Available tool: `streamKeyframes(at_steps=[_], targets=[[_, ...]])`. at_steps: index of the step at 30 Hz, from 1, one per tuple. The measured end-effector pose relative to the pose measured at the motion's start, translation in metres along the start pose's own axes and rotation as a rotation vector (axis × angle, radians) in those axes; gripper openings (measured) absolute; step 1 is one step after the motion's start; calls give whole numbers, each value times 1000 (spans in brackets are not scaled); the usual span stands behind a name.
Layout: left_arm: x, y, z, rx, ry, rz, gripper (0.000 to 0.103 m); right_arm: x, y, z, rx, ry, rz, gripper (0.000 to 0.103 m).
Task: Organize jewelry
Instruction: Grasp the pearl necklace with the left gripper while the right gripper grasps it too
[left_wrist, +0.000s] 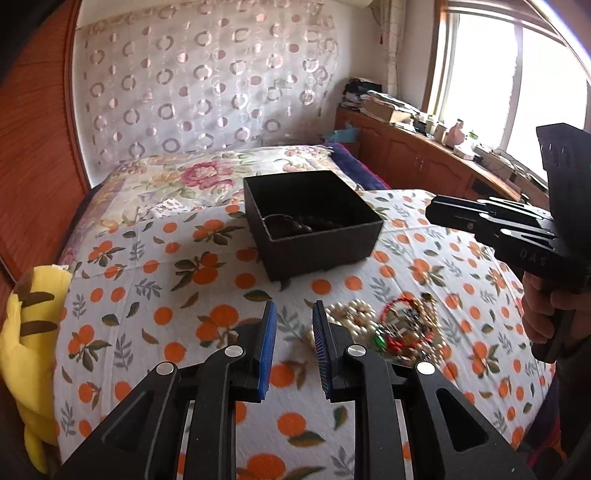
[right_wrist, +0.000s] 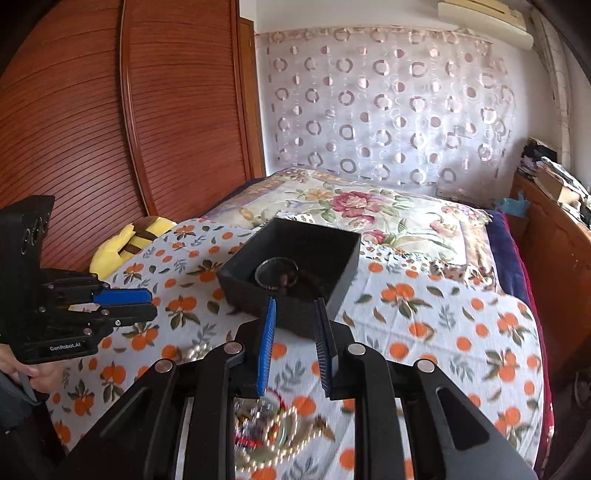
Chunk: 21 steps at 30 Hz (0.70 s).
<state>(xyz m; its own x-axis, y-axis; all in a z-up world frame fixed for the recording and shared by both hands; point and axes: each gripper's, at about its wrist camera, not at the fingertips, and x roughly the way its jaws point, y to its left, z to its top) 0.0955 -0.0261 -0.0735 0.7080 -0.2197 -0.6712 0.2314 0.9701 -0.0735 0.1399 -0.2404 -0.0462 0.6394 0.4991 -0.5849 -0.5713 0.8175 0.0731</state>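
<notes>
An open black box stands on the orange-print bedsheet; it holds a silver bangle and dark brown beads. A pile of jewelry, with pearl strands and a red bracelet, lies on the sheet in front of the box, and shows under the fingers in the right wrist view. My left gripper is open and empty, just left of the pile. My right gripper is open and empty, above the pile and before the box. The right gripper also shows at the right of the left wrist view.
A yellow plush toy lies at the bed's left edge. A floral quilt covers the bed behind the box. A wooden wardrobe stands left, and a cluttered wooden cabinet runs under the window at right.
</notes>
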Motion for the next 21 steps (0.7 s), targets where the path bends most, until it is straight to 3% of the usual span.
streamKeyframes(at_steps=[7, 9, 21], targets=[[-12, -6, -18, -12, -9, -22, 21, -17, 8, -30, 7, 42, -13, 23], [-14, -7, -23, -16, -10, -27, 27, -16, 8, -39, 11, 59, -14, 23], [-10, -12, -40, -21, 24, -41, 28, -3, 13, -91, 70, 180, 24, 23]])
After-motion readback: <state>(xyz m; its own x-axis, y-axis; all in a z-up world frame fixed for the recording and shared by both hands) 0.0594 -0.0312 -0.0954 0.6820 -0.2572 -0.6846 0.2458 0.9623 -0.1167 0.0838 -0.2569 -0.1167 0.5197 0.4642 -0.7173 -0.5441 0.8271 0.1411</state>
